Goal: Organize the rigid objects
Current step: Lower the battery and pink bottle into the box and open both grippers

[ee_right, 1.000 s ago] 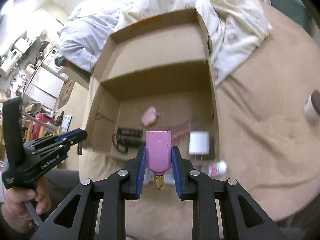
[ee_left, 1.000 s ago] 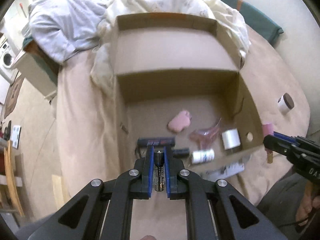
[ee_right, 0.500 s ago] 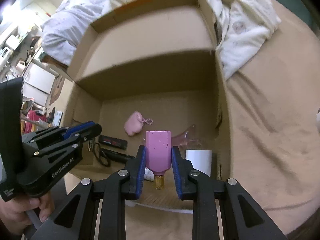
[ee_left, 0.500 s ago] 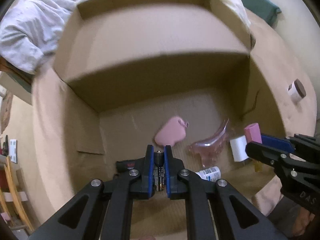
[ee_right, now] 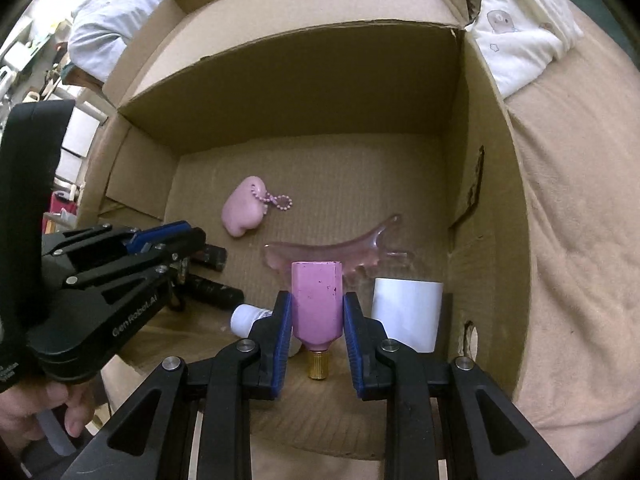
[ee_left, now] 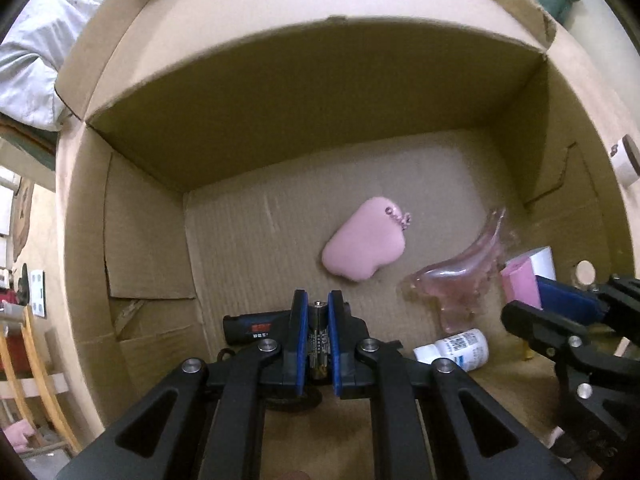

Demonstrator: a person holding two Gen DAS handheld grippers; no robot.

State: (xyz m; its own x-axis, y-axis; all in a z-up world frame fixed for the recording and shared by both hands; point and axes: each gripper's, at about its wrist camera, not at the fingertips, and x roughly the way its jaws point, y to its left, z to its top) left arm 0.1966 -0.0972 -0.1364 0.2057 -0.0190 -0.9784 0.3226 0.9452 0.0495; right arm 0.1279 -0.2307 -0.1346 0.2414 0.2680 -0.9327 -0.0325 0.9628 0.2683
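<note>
My left gripper (ee_left: pixel 318 312) is shut on a dark battery (ee_left: pixel 318 340) held upright between the blue pads, low inside the open cardboard box (ee_left: pixel 280 128). My right gripper (ee_right: pixel 316 308) is shut on a pink bottle (ee_right: pixel 317 308), gold cap toward the camera, also inside the box (ee_right: pixel 476 160). From the left wrist view the right gripper (ee_left: pixel 560 320) shows at the right edge with the pink bottle (ee_left: pixel 520 284). The left gripper (ee_right: pixel 160 240) appears at the left in the right wrist view.
On the box floor lie a pink keychain pouch (ee_left: pixel 364 248), a clear pink shoehorn-like piece (ee_right: pixel 340 250), a white cylinder (ee_right: pixel 406 312), a small white bottle (ee_left: pixel 456 350) and black tools (ee_left: pixel 256 326). Rumpled bedding (ee_right: pixel 520 32) lies behind the box on the tan bedspread.
Both grippers have come down and forward into the box, each still holding its object. The box walls now fill most of both views.
</note>
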